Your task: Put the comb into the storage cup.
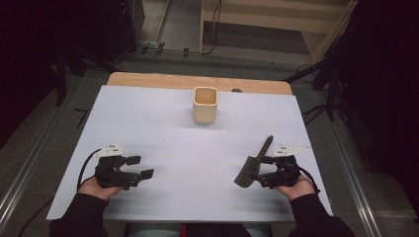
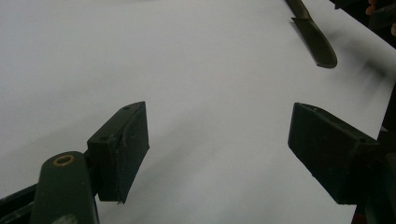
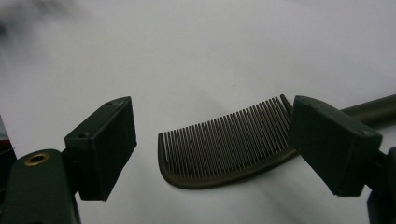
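One comb (image 3: 229,144), dark olive with a long handle, lies flat on the white counter (image 1: 188,163) near its right front corner. In the right gripper view its toothed part sits between the two fingers, and the right-hand finger (image 3: 334,142) covers the spot where teeth meet handle, so I cannot tell whether that finger touches the comb. The handle runs out past the picture's right edge. From the left gripper view, the comb (image 2: 315,39) is cut off at the top edge.

The right gripper (image 1: 261,170) has its fingers spread wide, one on each side of the comb, pinching nothing. The left gripper (image 1: 139,167) rests well apart from the comb at the counter's left front; its fingers are spread too, with bare counter between them. The hand (image 1: 94,187) behind it is mostly hidden by the gripper body.

A cream square cup (image 1: 204,104) stands upright toward the far middle of the counter, well apart from the comb. A strip of bare wood (image 1: 148,79) shows along the counter's far edge. Beyond it the room is dim: grey floor, cables and pale wooden boards, with both sides too dark to make out.
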`<state>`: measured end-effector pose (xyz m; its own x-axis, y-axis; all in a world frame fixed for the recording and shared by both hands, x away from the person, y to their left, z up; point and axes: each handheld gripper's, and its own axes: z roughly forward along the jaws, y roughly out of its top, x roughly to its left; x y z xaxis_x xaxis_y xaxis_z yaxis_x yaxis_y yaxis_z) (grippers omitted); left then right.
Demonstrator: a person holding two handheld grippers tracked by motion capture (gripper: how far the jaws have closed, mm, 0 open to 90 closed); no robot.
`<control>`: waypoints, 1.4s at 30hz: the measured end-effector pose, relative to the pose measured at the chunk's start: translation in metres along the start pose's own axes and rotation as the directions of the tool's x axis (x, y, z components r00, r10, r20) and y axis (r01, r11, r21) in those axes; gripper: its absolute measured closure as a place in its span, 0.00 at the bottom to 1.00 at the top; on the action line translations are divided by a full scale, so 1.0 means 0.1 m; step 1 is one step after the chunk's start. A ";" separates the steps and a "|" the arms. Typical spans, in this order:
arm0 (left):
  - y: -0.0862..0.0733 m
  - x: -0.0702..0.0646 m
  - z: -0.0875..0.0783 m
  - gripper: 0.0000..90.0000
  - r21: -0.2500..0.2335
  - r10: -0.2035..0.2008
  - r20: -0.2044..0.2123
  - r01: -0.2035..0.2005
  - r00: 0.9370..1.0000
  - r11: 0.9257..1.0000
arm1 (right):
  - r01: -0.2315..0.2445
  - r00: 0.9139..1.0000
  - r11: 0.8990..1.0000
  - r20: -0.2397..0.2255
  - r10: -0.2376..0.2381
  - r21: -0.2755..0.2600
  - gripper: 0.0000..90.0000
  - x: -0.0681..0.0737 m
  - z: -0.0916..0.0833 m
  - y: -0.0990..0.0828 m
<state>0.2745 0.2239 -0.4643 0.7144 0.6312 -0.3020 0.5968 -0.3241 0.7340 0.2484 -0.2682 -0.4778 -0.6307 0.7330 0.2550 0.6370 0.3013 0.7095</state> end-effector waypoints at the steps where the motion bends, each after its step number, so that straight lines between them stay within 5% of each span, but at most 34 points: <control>1: 0.00 0.00 0.00 0.23 0.000 0.000 0.001 0.000 1.000 1.000 | 0.000 1.000 1.000 -0.001 0.000 0.000 0.15 0.00 0.00 0.00; 24: 0.01 0.00 0.02 0.24 0.012 -0.002 -0.004 0.002 1.000 1.000 | 0.000 1.000 1.000 0.007 -0.001 0.011 0.15 0.00 0.00 0.00; 42: 0.01 0.01 0.02 0.24 0.015 -0.012 -0.003 0.012 1.000 1.000 | -0.046 0.998 0.999 0.040 0.047 -0.022 0.15 -0.17 -0.09 0.31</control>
<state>0.2765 0.2225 -0.4650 0.7062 0.6370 -0.3091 0.6108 -0.3273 0.7210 0.2752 -0.2769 -0.4546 -0.5822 0.7698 0.2616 0.6555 0.2539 0.7113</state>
